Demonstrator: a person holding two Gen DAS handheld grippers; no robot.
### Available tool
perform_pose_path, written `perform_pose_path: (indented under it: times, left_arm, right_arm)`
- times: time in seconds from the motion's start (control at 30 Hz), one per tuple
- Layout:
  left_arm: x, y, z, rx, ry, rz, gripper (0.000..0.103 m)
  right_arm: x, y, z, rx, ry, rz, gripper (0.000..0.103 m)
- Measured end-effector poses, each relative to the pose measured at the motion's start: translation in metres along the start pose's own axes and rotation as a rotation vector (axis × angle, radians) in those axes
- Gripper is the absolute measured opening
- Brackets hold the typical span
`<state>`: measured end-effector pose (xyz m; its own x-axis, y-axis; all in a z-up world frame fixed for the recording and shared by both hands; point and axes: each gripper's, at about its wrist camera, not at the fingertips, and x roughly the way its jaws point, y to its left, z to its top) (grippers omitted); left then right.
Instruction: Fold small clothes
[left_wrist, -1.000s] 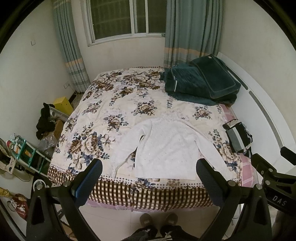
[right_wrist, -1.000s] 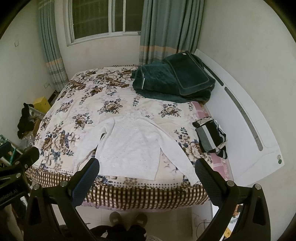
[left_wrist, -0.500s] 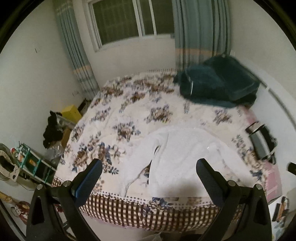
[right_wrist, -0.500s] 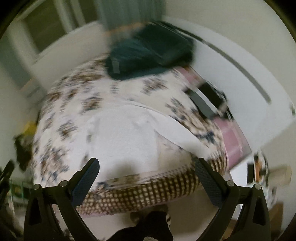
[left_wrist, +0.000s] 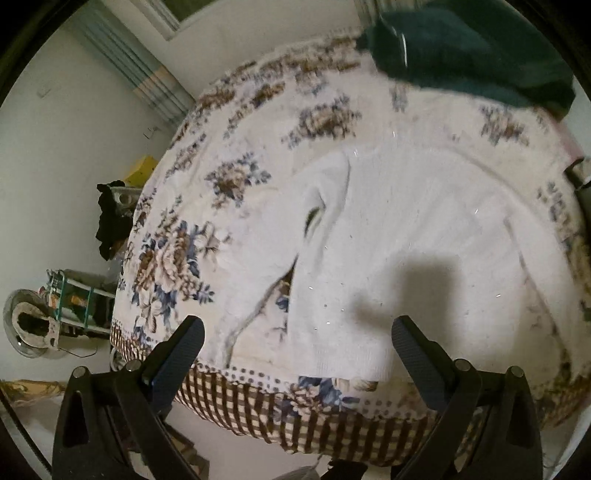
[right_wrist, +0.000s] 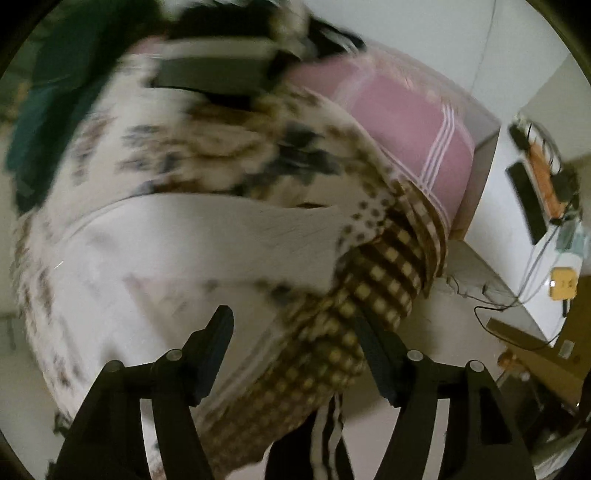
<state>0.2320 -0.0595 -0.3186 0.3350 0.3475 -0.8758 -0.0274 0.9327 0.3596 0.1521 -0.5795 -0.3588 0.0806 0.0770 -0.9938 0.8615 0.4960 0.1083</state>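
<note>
A small white long-sleeved top (left_wrist: 399, 236) lies flat on the floral bedspread (left_wrist: 236, 155), its hem near the bed's front edge. My left gripper (left_wrist: 295, 347) is open and empty, just above the hem and left sleeve. In the right wrist view the picture is blurred; the top's right sleeve (right_wrist: 207, 229) stretches toward the bed's corner. My right gripper (right_wrist: 295, 343) is open and empty, low over the checked border (right_wrist: 376, 280) near the sleeve end.
A dark green blanket (left_wrist: 472, 48) is piled at the far side of the bed. A black-and-white striped garment (right_wrist: 236, 55) lies near the pink sheet (right_wrist: 402, 122). Clutter and a yellow box (left_wrist: 142, 171) stand by the bed's left side. Cables and a power strip (right_wrist: 528, 199) lie on the right.
Both grippers have dropped down and forward toward the bed. The left one closed in on the top's hem; the right one swung right toward the sleeve end and the bed corner.
</note>
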Motion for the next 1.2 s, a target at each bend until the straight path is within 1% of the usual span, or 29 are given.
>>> perform_pose_path:
  times: [0.07,0.1,0.2,0.27,0.3,0.33,0.37,0.4,0.43,0.47,0.53,0.57,0.6,0.63,0.67,0.7,0.73,0.77,0.8,0.83,0.87,0.9,0.93,0.97,1.0,1.03,1.1,1.13,1.2]
  left_arm:
    - [0.022,-0.022,0.007,0.033,0.038,0.02,0.103]
    - [0.027,-0.028,0.011,0.044,0.046,0.021,0.103]
    - [0.041,-0.055,0.022,0.087,0.065,0.042,0.103]
    - [0.045,-0.069,0.031,0.105,0.068,0.041,0.103]
    - [0.047,-0.078,0.037,0.117,0.064,0.04,0.103]
    - [0.048,-0.083,0.04,0.127,0.06,0.041,0.103]
    - [0.049,-0.089,0.044,0.133,0.056,0.043,0.103]
    - [0.052,-0.095,0.048,0.138,0.051,0.046,0.103]
    - [0.056,-0.099,0.053,0.137,0.046,0.047,0.103]
    - [0.061,-0.103,0.056,0.132,0.041,0.051,0.103]
    - [0.079,-0.109,0.063,0.119,0.04,0.069,0.103]
    - [0.091,-0.113,0.065,0.108,0.043,0.076,0.103]
    - [0.109,-0.117,0.068,0.088,0.047,0.076,0.103]
    - [0.121,-0.12,0.071,0.076,0.053,0.08,0.103]
    - [0.143,-0.124,0.075,0.053,0.062,0.087,0.103]
    - [0.155,-0.126,0.078,0.039,0.064,0.088,0.103]
    - [0.17,-0.128,0.082,0.022,0.067,0.089,0.103]
    - [0.19,-0.131,0.088,0.002,0.069,0.091,0.103]
    - [0.2,-0.133,0.091,-0.008,0.067,0.089,0.103]
    - [0.216,-0.135,0.097,-0.019,0.063,0.078,0.103]
    - [0.225,-0.138,0.1,-0.021,0.059,0.074,0.103]
    - [0.238,-0.14,0.104,-0.016,0.046,0.068,0.103]
    - [0.245,-0.143,0.107,-0.008,0.035,0.06,0.103]
    - [0.253,-0.145,0.109,0.005,0.019,0.05,0.103]
    - [0.259,-0.145,0.11,0.022,0.006,0.044,0.103]
    - [0.264,-0.146,0.111,0.037,-0.007,0.037,0.103]
    - [0.271,-0.146,0.111,0.056,-0.024,0.018,0.103]
    - [0.275,-0.145,0.111,0.063,-0.026,0.012,0.103]
    - [0.281,-0.142,0.108,0.063,-0.013,-0.022,0.103]
  right_arm:
    - [0.052,-0.017,0.028,0.052,0.06,-0.003,0.071]
    - [0.082,-0.028,0.042,0.094,0.098,0.01,0.071]
    - [0.136,-0.043,0.06,0.187,0.16,0.056,0.071]
    - [0.163,-0.044,0.066,0.216,0.196,0.095,0.071]
    - [0.17,-0.043,0.068,0.215,0.204,0.106,0.07]
    - [0.173,-0.039,0.069,0.199,0.196,0.117,0.066]
    - [0.172,-0.033,0.073,0.143,0.169,0.046,0.057]
    - [0.169,-0.028,0.077,0.085,0.15,-0.099,0.056]
    - [0.163,-0.021,0.08,0.035,0.134,-0.264,0.056]
    - [0.151,-0.014,0.085,0.014,0.093,-0.333,0.057]
    - [0.131,0.008,0.093,-0.027,0.017,-0.222,0.057]
    - [0.127,0.029,0.096,-0.077,0.003,-0.184,0.057]
    - [0.127,0.058,0.099,-0.146,0.011,-0.102,0.057]
    - [0.131,0.086,0.1,-0.204,0.044,0.001,0.057]
    - [0.143,0.12,0.102,-0.27,0.105,0.115,0.057]
    - [0.157,0.162,0.102,-0.34,0.177,0.224,0.057]
    - [0.17,0.2,0.101,-0.404,0.219,0.296,0.057]
    - [0.18,0.242,0.099,-0.48,0.248,0.358,0.057]
    - [0.198,0.281,0.1,-0.553,0.285,0.42,0.057]
    - [0.215,0.319,0.102,-0.612,0.312,0.466,0.057]
    - [0.228,0.354,0.103,-0.66,0.333,0.493,0.057]
    - [0.252,0.39,0.108,-0.714,0.378,0.5,0.057]
    - [0.268,0.42,0.117,-0.739,0.389,0.477,0.057]
    - [0.278,0.445,0.127,-0.748,0.364,0.442,0.057]
    - [0.291,0.465,0.144,-0.755,0.31,0.403,0.057]
    - [0.298,0.478,0.165,-0.728,0.232,0.364,0.056]
    - [0.304,0.493,0.191,-0.682,0.182,0.368,0.056]
    - [0.309,0.499,0.194,-0.688,0.182,0.357,0.056]
    - [0.314,0.507,0.191,-0.76,0.164,0.297,0.057]
